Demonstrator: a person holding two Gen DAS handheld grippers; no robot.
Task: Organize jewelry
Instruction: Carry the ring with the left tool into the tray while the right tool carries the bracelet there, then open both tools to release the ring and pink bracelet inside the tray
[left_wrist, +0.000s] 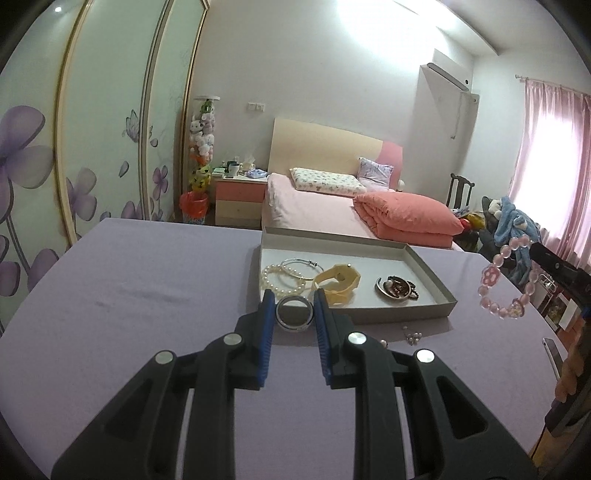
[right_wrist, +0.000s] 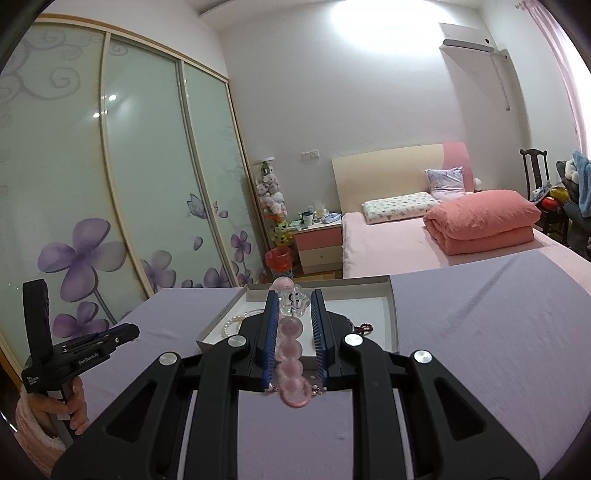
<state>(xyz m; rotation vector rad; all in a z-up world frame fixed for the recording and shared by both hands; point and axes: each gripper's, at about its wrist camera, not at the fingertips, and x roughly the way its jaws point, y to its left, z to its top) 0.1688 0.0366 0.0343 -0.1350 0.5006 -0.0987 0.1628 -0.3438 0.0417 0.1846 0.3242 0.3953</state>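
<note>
Here the bangle (left_wrist: 293, 314), a broad silver band, sits pinched between the blue pads of the left gripper (left_wrist: 294, 308), whose jaws are nearly closed on it, gripping its sides so the ring faces the camera. It hangs just short of the near wall of the tray (left_wrist: 424, 264), above the lilac cloth (left_wrist: 129, 295). To set it down well, I would carry it over that wall first, lower it onto the bare floor at the tray's middle, between the yellow band (left_wrist: 338, 284) and the dark brooch pile (left_wrist: 395, 288), then ease the jaws apart only once it rests flat, so it cannot roll.

The pink bracelet (right_wrist: 290, 350) is in the right gripper (right_wrist: 293, 302), clamped narrow on a run of its beads; from the left view the rest of the loop (left_wrist: 508, 280) dangles free off to the right of the tray, well apart from it. It wants a slow swing inward, since the slack loop could catch the tray's edge.

Inside the tray already lie a pearl string (left_wrist: 280, 280) and a thin silver hoop (left_wrist: 301, 267), overlapping. Small studs (left_wrist: 413, 336), possibly earrings, lie loose on the cloth beside the tray's near wall.
</note>
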